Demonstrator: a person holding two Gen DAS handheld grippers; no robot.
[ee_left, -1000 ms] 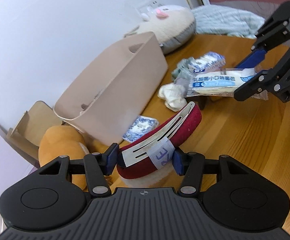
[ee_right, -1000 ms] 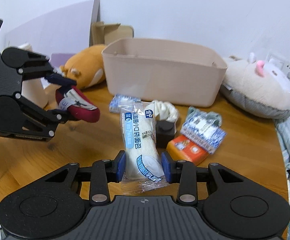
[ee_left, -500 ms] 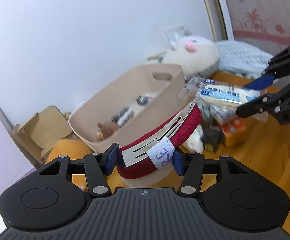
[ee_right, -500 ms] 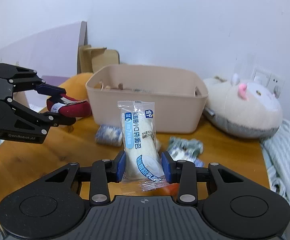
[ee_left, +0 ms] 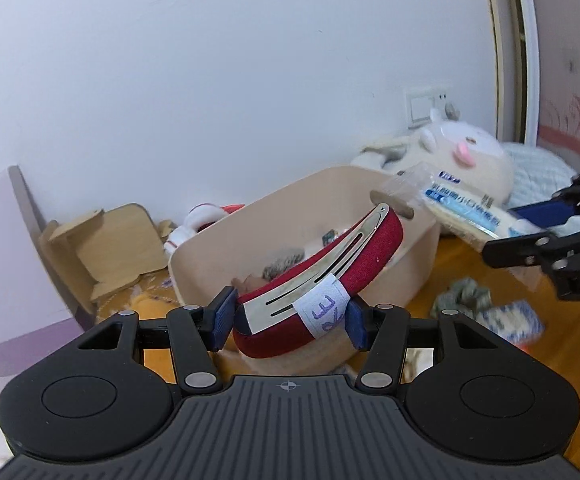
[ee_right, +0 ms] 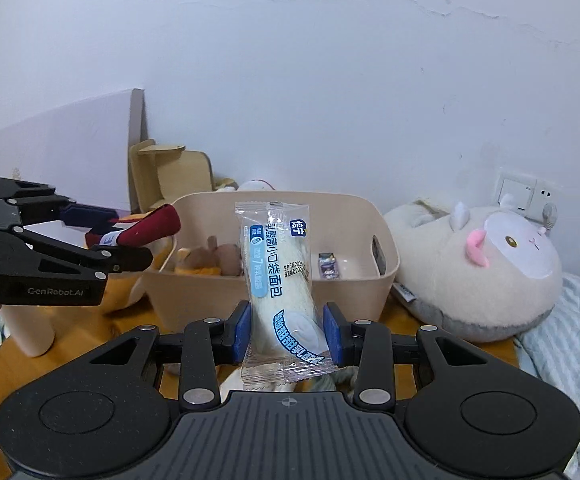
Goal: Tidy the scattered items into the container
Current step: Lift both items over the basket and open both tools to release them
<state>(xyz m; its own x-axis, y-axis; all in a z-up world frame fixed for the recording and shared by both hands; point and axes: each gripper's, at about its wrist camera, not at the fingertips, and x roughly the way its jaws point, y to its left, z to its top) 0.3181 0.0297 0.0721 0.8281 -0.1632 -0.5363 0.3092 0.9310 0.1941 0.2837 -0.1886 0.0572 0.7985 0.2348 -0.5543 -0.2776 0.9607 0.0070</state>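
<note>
My left gripper (ee_left: 288,322) is shut on a red hair clip (ee_left: 329,276) with a metal strip and a white label, held above the near left rim of the beige bin (ee_left: 401,272). My right gripper (ee_right: 286,332) is shut on a clear bread packet (ee_right: 280,276) with blue print, held upright just in front of the bin (ee_right: 385,248). Each gripper shows in the other's view: the left gripper (ee_right: 102,236) at the bin's left, the right gripper (ee_left: 529,228) at its right with the packet (ee_left: 457,208). The bin holds a brown plush and small packets.
A cream plush animal (ee_right: 481,264) lies right of the bin against the wall. An orange plush (ee_left: 146,308) and a wooden stand (ee_left: 110,248) sit left of it. A grey-green cloth (ee_left: 465,300) and a blue-patterned packet (ee_left: 509,320) lie on the wooden table (ee_left: 569,320).
Both grippers have risen and moved toward the bin with their loads. The bin's inside now shows in both views. Both grips are unchanged.
</note>
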